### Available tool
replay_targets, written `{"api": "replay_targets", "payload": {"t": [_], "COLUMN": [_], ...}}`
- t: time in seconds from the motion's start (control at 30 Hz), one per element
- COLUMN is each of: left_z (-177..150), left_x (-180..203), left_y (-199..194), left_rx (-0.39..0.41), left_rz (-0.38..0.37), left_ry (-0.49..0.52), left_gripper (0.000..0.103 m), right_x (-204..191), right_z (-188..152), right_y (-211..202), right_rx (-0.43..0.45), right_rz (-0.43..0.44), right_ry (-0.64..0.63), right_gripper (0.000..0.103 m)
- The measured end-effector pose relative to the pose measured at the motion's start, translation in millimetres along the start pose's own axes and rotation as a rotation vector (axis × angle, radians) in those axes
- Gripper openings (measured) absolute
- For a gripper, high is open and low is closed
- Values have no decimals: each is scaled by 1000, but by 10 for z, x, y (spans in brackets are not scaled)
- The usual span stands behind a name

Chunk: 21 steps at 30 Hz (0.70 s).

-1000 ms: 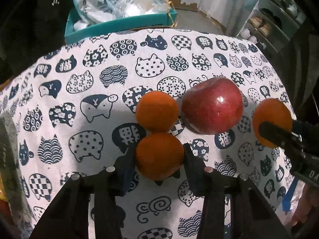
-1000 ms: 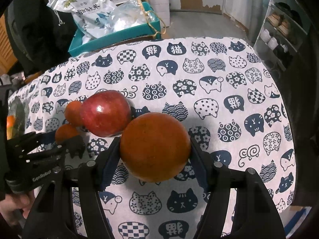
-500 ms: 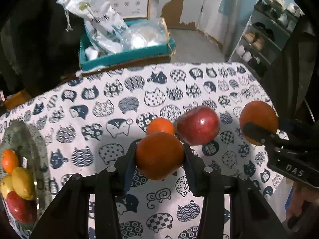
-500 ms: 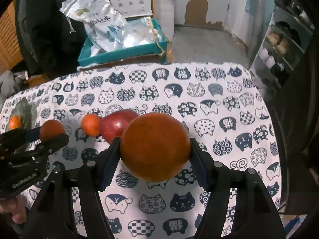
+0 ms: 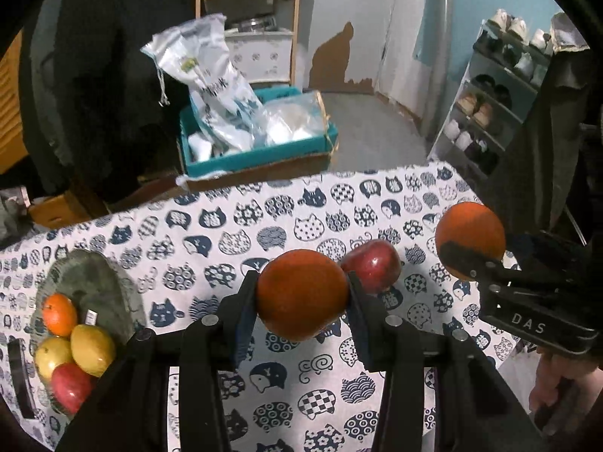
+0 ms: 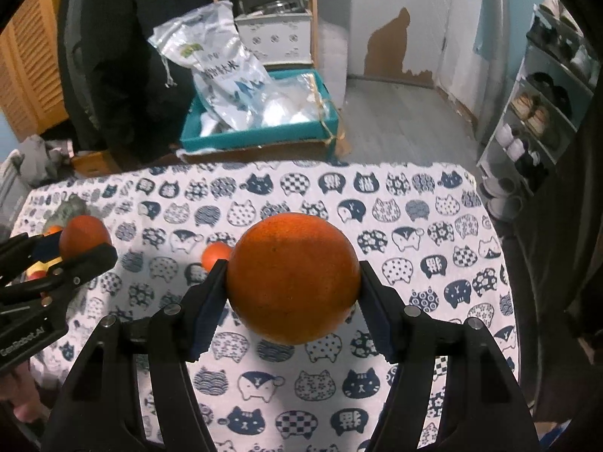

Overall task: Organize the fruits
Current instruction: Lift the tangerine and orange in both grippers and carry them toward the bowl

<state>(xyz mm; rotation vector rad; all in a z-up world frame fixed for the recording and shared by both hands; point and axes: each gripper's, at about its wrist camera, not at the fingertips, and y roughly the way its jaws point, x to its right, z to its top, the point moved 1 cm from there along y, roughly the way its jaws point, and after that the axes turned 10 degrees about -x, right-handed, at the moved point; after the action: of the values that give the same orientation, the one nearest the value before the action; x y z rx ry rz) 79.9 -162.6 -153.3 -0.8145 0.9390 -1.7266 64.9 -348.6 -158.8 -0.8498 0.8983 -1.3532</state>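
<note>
My left gripper [image 5: 301, 287] is shut on an orange [image 5: 301, 303] and holds it above the cat-print tablecloth [image 5: 233, 226]. Just behind it a red apple [image 5: 373, 269] lies on the cloth. At the right, my right gripper [image 5: 467, 260] carries a second orange [image 5: 469, 231]. In the right wrist view that gripper [image 6: 293, 275] is shut on the large orange [image 6: 292, 282], which hides the apple. A small orange [image 6: 215, 254] rests on the cloth to its left. The left gripper [image 6: 75, 250] with its orange [image 6: 83, 233] is at the far left.
A glass plate [image 5: 94, 278] at the left holds an orange [image 5: 58, 314], two yellow fruits [image 5: 92, 348] and a red apple [image 5: 71, 386]. Beyond the table's far edge stand a teal box [image 5: 256, 152] of bags and a shoe rack [image 5: 501, 86]. A hand [image 5: 554, 380] grips the right tool.
Both grippers have risen with their oranges and tilted up, so the table looks farther away. The fruit plate has come into the left view. The small orange is now hidden there.
</note>
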Motion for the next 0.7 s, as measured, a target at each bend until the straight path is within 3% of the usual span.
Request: {"api": "replay_targets", "payload": {"t": [0.7], "left_z": [-85], "left_x": [-591], "left_y": [-834], "left_rx": [158], "left_rz": [55], "left_ry": [-81], "left_gripper": [45], "right_x": [-789], "right_z": [209], "right_y": [-547], "right_rx": [116], "right_rz": [59], "right_ry": [-126], "right_gripper": [67]}}
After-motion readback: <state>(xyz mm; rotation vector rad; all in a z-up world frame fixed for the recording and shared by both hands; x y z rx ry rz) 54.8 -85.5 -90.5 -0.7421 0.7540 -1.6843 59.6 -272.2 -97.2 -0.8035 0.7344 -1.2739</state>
